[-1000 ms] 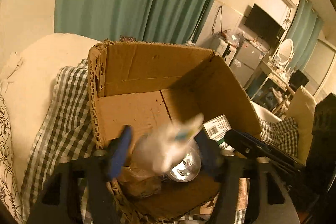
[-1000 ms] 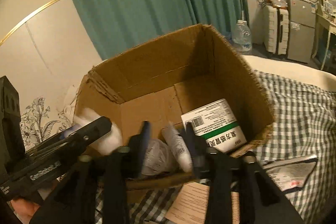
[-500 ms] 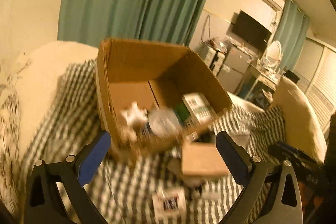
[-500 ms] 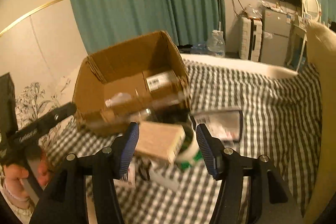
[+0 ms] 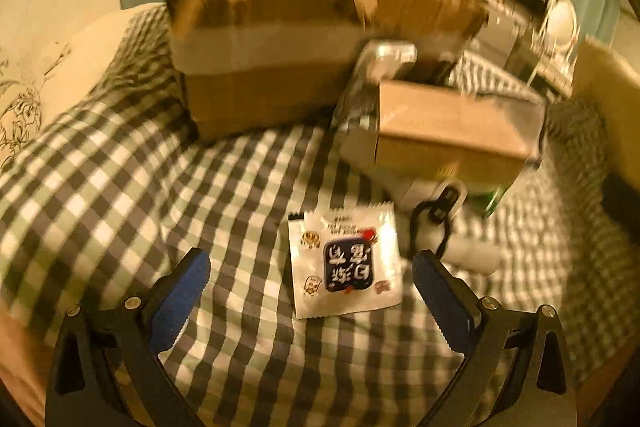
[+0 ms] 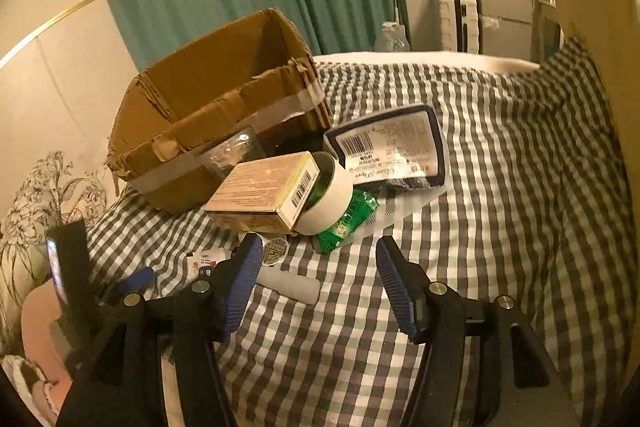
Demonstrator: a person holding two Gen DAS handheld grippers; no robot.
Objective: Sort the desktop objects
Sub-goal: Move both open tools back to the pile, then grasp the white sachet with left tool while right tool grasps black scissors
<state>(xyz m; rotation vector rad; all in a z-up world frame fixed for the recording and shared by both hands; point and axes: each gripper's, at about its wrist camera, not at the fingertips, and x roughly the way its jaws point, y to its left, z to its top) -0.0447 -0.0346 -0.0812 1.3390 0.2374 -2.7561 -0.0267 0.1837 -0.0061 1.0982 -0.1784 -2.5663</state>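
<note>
Left wrist view shows the left gripper (image 5: pixel 308 291) spread wide and empty over the flat sachet (image 5: pixel 345 263) on the checked cloth (image 5: pixel 120 187), where closing could pinch fabric instead.

Large Chinese characters on the white sachet (image 5: pixel 346 261) and barcodes on the small carton (image 6: pixel 262 193) show; nothing reads clearly.

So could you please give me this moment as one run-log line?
left gripper: open, empty, over snack packet | right gripper: open, empty | cardboard box: upright on checked cloth
</note>
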